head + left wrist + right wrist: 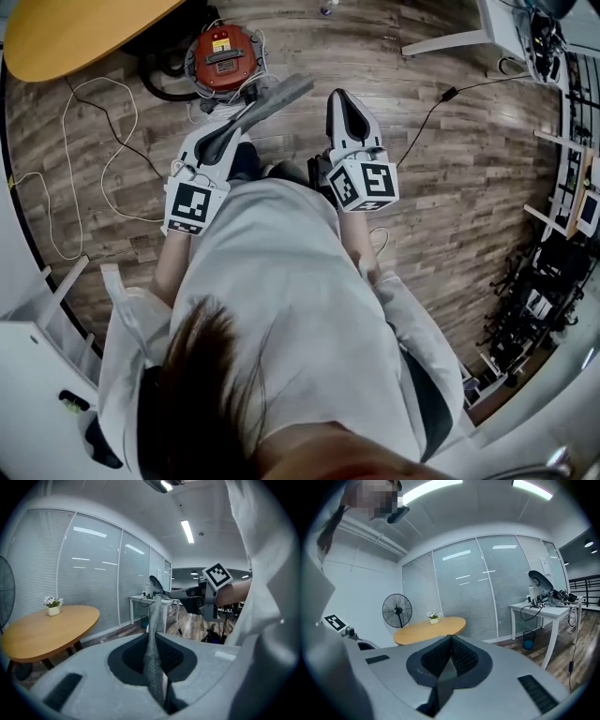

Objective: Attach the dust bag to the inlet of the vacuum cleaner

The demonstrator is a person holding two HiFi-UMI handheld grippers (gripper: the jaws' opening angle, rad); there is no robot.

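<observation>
Standing on the wooden floor (422, 187), a person in a white coat (281, 309) holds both grippers out in front, side by side. Left gripper (225, 139) has its fingers nearly closed, pinched on one edge of the grey dust bag (277, 98). In the left gripper view the bag fabric rises upright out of the narrow gap between the pads. The rest of the bag sticks out past the tips, in the air, not touching the floor. Right gripper (343, 98) has its fingers fully together with nothing between them, just beside the bag but not on it.

Red vacuum cleaner (223, 56) sits on the floor ahead of the left gripper, next to the edge of the round wooden table (75, 33), with a black hose (159, 84) curling at its side. Bag and vacuum are apart; the inlet can't be made out. A white cable (84, 122) loops over the floor left of the vacuum. The right gripper view shows a standing fan (397, 611), a small flower pot (434, 618) on the round table, and a white desk (543, 609) by the glass wall.
</observation>
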